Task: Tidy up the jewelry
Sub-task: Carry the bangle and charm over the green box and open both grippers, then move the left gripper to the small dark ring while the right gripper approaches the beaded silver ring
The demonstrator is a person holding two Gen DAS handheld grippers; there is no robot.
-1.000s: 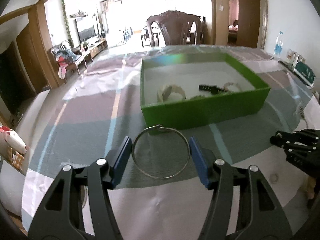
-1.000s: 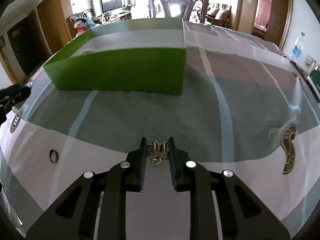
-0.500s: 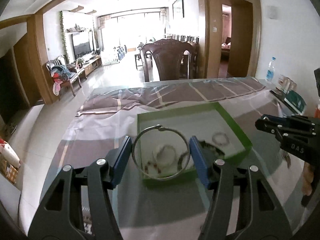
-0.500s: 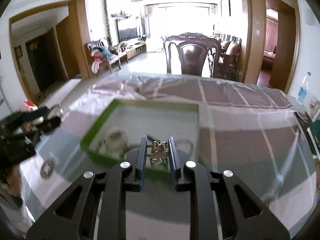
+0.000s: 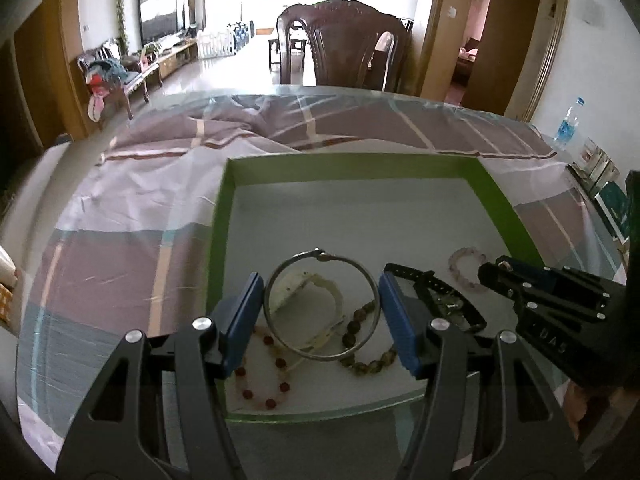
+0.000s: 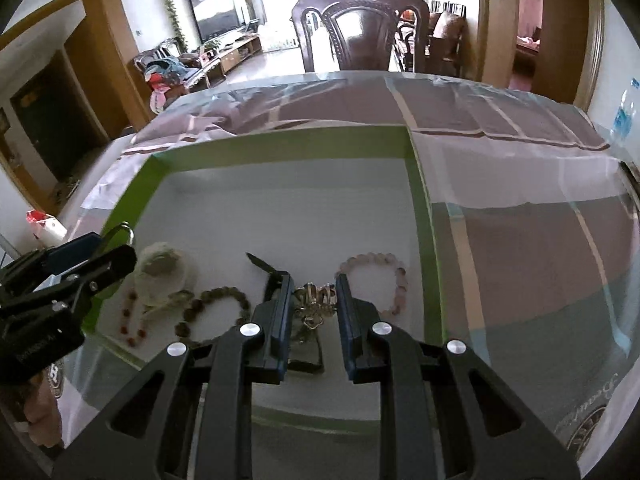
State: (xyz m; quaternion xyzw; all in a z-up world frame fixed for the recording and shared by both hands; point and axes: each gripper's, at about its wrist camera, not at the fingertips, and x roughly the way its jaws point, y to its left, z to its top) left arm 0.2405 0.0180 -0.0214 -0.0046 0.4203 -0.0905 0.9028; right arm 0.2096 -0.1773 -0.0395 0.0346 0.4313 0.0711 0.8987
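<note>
My left gripper (image 5: 322, 312) is shut on a silver bangle (image 5: 370, 280) and holds it above the near left part of the green box (image 5: 344, 164). My right gripper (image 6: 313, 300) is shut on a small metal charm piece (image 6: 316, 298) above the near middle of the green box (image 6: 280, 148). Inside lie a white bracelet (image 5: 320, 284), a red bead bracelet (image 5: 260, 384), a brown bead bracelet (image 5: 362, 360), a black watch (image 5: 436, 292) and a pink bead bracelet (image 6: 394, 272). Each gripper shows in the other's view.
The box stands on a table with a striped cloth (image 5: 132, 216) under clear plastic. A dark wooden chair (image 5: 344, 40) stands at the far edge. A water bottle (image 5: 568, 124) and small boxes (image 5: 604, 188) are at the right edge.
Both grippers have risen from the cloth and moved forward over the box, each still holding its piece. The views now look down into the box.
</note>
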